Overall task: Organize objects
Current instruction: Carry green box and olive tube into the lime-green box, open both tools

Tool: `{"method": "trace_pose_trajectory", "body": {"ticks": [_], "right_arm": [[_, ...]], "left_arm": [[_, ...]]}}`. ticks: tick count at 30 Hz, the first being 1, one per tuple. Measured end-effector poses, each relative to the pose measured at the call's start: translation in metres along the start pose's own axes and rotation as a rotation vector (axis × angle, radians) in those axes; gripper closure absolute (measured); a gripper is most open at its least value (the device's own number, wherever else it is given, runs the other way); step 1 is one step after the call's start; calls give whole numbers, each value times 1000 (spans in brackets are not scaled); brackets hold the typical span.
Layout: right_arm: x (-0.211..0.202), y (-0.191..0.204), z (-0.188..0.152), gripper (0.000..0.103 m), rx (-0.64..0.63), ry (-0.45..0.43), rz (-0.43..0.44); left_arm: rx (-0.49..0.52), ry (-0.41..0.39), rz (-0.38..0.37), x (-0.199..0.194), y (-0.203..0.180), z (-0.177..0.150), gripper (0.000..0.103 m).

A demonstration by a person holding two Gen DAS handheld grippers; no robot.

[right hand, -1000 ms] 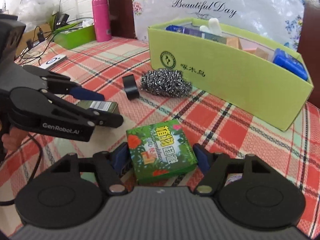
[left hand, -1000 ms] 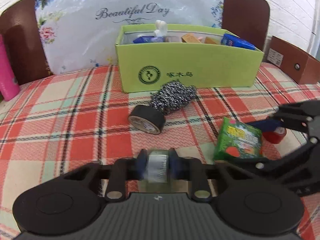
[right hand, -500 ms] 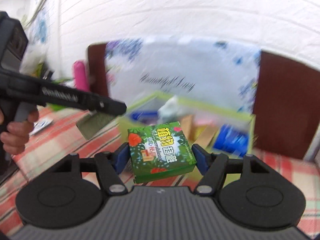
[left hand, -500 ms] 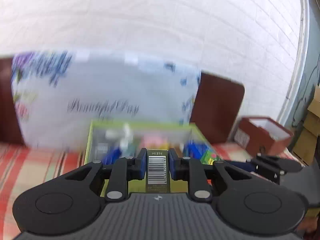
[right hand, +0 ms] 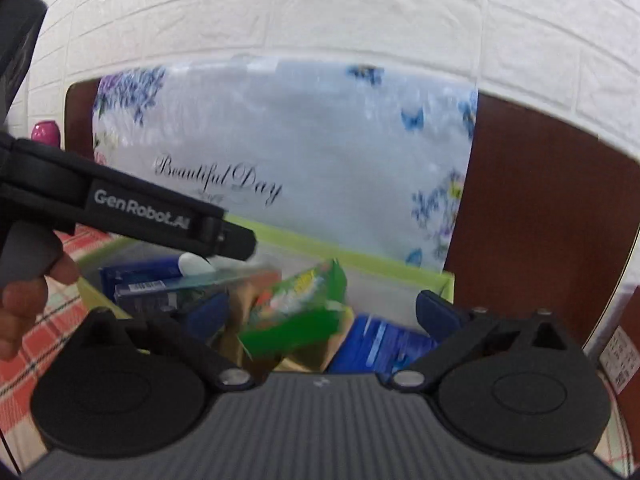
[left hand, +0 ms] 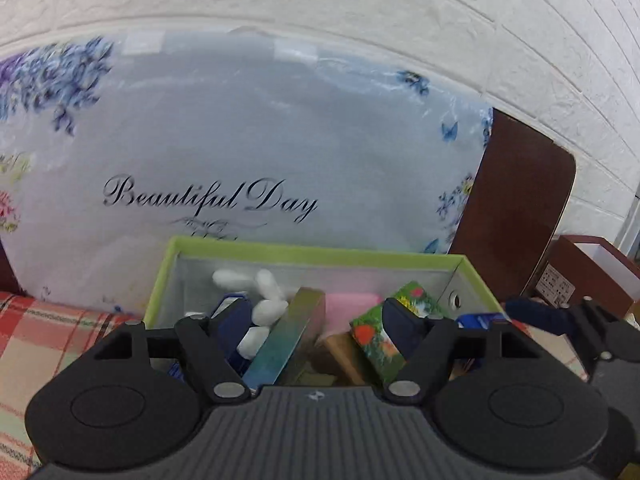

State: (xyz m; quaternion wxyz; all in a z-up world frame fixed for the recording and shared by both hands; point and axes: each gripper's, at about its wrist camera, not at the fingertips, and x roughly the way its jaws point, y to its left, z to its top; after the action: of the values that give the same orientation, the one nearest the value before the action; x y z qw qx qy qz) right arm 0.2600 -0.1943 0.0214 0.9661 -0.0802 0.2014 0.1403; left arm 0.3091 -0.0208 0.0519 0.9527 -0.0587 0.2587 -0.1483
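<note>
The left wrist view looks forward and slightly downward along the left tool (left hand: pixel 316 320) into the open lime-green cardboard box (left hand: pixel 316 254), at close range. The right wrist view faces the same lime-green cardboard box (right hand: pixel 352 258) from its right, equally near, with the left tool (right hand: pixel 236 242) crossing in from the left. Both views share the box interior, the floral plastic sheet lettered "Beautiful Day" (left hand: pixel 280 140) and the white brick-pattern wall (left hand: pixel 360 8) behind.

Both grippers (left hand: pixel 316 322) (right hand: pixel 322 314) opening, empty
</note>
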Motion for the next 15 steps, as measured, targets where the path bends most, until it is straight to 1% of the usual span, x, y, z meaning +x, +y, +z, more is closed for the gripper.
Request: {"method": "trace_pose_trajectory", "body": {"ticks": [3, 5, 8, 11, 13, 15], "right_arm": [[-18, -6, -7, 1, 49, -50, 2], [-39, -9, -6, 0, 77, -92, 17], [-65, -11, -7, 0, 85, -106, 50], [-87, -7, -17, 0, 62, -80, 93], [-99, -3, -30, 0, 56, -30, 128], [-107, 0, -45, 0, 61, 32, 155]], "left_arm": [[-20, -38, -40, -28, 5, -7, 27], [-19, -58, -38, -47, 4, -11, 27], [-34, -50, -18, -72, 6, -24, 26], [-48, -26, 37, -90, 8, -47, 24], [-55, 4, 80, -99, 12, -65, 24], [-79, 48, 88, -104, 16, -83, 24]]}}
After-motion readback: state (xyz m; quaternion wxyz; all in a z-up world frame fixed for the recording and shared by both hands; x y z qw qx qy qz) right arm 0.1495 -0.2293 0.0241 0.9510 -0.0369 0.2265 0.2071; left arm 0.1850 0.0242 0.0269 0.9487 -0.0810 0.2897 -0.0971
